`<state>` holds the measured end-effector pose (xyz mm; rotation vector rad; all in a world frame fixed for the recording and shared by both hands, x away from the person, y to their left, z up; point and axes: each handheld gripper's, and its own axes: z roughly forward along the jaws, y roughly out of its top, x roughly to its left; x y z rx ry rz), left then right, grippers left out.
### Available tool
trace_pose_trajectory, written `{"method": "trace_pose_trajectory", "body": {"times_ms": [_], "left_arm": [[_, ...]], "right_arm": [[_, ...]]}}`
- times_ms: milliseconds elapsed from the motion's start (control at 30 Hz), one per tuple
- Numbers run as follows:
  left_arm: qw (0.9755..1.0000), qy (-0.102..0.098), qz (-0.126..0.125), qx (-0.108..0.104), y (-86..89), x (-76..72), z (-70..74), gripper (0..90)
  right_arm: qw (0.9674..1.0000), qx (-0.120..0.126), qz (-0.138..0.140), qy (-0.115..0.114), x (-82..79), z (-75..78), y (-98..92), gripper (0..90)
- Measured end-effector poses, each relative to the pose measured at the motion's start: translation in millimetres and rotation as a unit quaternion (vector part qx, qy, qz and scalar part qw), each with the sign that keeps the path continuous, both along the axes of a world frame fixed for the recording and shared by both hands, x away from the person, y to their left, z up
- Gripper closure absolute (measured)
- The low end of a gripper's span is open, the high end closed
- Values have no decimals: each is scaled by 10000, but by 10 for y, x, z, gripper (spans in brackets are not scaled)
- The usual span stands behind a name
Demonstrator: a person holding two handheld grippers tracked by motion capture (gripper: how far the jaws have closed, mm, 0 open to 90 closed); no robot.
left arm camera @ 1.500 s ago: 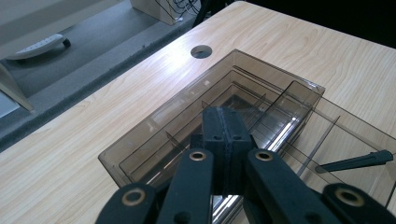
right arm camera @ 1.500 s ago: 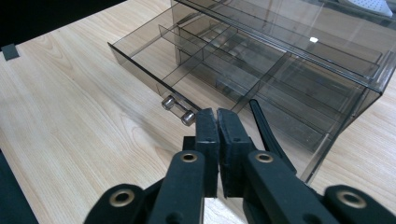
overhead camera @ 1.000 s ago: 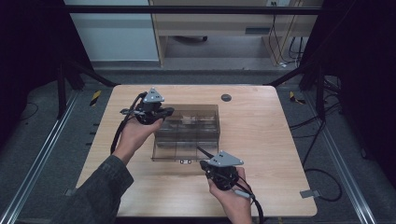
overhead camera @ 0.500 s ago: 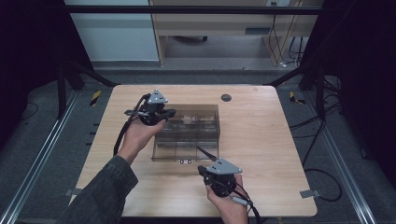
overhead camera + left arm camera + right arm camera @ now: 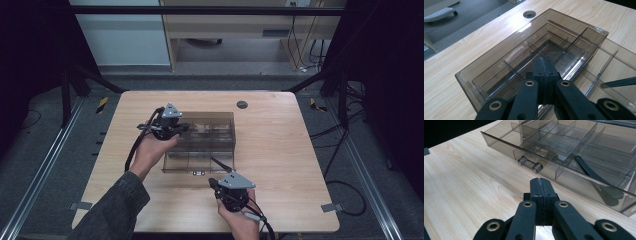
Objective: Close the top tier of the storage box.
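A smoky clear organizer box [image 5: 207,125] stands mid-table with its divided drawer [image 5: 200,160] pulled out toward me. My left gripper [image 5: 176,128] hovers over the box's left top, jaws shut on nothing; in the left gripper view its tips [image 5: 543,61] hang above the box lid [image 5: 506,57]. My right gripper [image 5: 223,185] is low over the wood just in front of the drawer, also shut and empty. In the right gripper view its tips [image 5: 541,181] point at the drawer's clear handle [image 5: 530,163]. A thin black strip [image 5: 586,170] lies in one drawer compartment.
A round cable hole [image 5: 242,104] sits in the tabletop [image 5: 280,150] behind the box. Bare wood spreads to the right and left of the box. Black cables trail from both grippers toward the table's near edge.
My right gripper has sunk a little and drawn slightly toward the table's near edge. The left gripper and the box have stayed put.
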<state>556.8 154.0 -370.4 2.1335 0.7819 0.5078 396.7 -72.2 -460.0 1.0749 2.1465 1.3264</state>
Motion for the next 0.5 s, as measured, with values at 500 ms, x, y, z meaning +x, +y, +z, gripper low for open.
{"method": "trace_pose_trajectory", "body": {"times_ms": [500], "left_arm": [[9996, -63, 232, -123, 226, -35, -126, 896]], "right_arm": [[10000, 12, -14, -8, 25, -61, 53, 900]]}}
